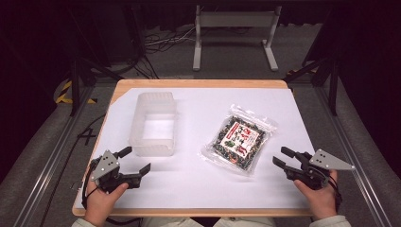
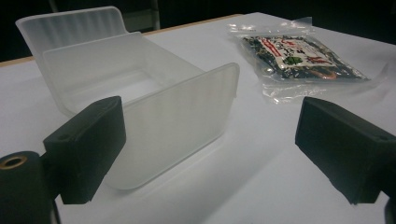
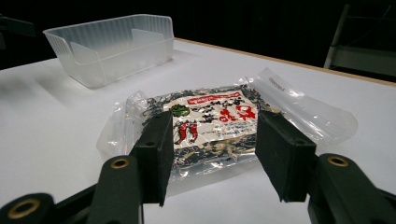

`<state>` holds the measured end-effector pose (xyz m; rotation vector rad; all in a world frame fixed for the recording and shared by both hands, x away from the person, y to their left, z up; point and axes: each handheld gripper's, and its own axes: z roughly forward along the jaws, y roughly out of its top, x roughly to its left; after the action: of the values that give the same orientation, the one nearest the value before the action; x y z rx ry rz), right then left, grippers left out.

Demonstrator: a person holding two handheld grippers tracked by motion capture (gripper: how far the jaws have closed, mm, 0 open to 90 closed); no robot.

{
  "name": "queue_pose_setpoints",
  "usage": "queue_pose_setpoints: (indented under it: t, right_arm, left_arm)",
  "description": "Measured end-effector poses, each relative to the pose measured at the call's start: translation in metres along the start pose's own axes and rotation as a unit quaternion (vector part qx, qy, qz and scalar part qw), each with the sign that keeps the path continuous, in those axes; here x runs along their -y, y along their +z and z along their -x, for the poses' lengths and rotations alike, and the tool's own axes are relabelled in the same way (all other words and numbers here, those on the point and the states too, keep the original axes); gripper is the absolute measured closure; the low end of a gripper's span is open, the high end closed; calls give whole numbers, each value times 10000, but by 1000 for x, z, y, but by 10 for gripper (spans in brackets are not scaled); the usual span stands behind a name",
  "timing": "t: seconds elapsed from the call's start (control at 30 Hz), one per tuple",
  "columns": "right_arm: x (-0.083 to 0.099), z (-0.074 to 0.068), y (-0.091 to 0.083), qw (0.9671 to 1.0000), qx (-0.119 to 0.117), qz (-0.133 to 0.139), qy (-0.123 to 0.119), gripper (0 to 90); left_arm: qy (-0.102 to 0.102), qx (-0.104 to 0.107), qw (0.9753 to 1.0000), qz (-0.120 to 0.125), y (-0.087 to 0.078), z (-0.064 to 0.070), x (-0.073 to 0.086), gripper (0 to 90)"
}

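A clear plastic packet (image 1: pixel 239 140) with a dark filling and a red and white label lies flat right of the table's middle. Left of it stands an empty translucent plastic bin (image 1: pixel 154 124). My left gripper (image 1: pixel 137 160) is open near the front left corner, just short of the bin's near wall (image 2: pixel 177 122), with nothing between its jaws. My right gripper (image 1: pixel 283 156) is open at the front right, a short way from the packet (image 3: pixel 210 126), its jaws pointing at the packet's near edge without touching it. The packet (image 2: pixel 299 58) lies beyond the bin in the left gripper view.
A white sheet (image 1: pixel 198 184) covers the wooden table (image 1: pixel 198 83). A white metal stand (image 1: pixel 235 33) and cables lie on the floor behind the table. Dark frame legs stand at both sides.
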<state>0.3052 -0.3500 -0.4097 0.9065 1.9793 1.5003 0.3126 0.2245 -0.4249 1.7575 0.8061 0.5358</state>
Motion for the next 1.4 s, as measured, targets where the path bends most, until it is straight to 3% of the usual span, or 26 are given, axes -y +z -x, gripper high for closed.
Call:
queue_pose_setpoints:
  t: [0.17, 0.23, 0.57, 0.73, 0.87, 1.03, 1.23, 1.4]
  right_arm:
    - [-7, 5, 4, 9999, 68, -59, 50, 459]
    - [-10, 7, 7, 9996, 107, -219, 107, 456]
    - [-43, 18, 21, 9997, 35, -204, 106, 432]
    - [-56, 28, 29, 9994, 104, -278, 150, 420]
    - [-65, 32, 36, 9994, 194, -265, 128, 404]
    - [-74, 43, 52, 9988, 264, -244, 324, 381]
    - [-78, 53, 67, 9982, 366, -332, 355, 371]
    - [-76, 63, 76, 9974, 449, -358, 424, 367]
  left_arm:
    - [79, -150, 9998, -99, 2, -3, 2, 103]
    - [66, -142, 9998, -101, 2, -3, 3, 102]
    - [13, -91, 9998, -150, 4, -4, 5, 102]
    - [81, -92, 9998, -168, 5, -6, 4, 100]
    - [-14, -87, 9999, -131, 7, -11, 4, 95]
    - [-23, -71, 9999, -116, 6, -11, 5, 96]
    - [65, -55, 9998, -153, 4, -9, 5, 95]
    - [-90, -87, 9998, -140, 1, -11, 7, 95]
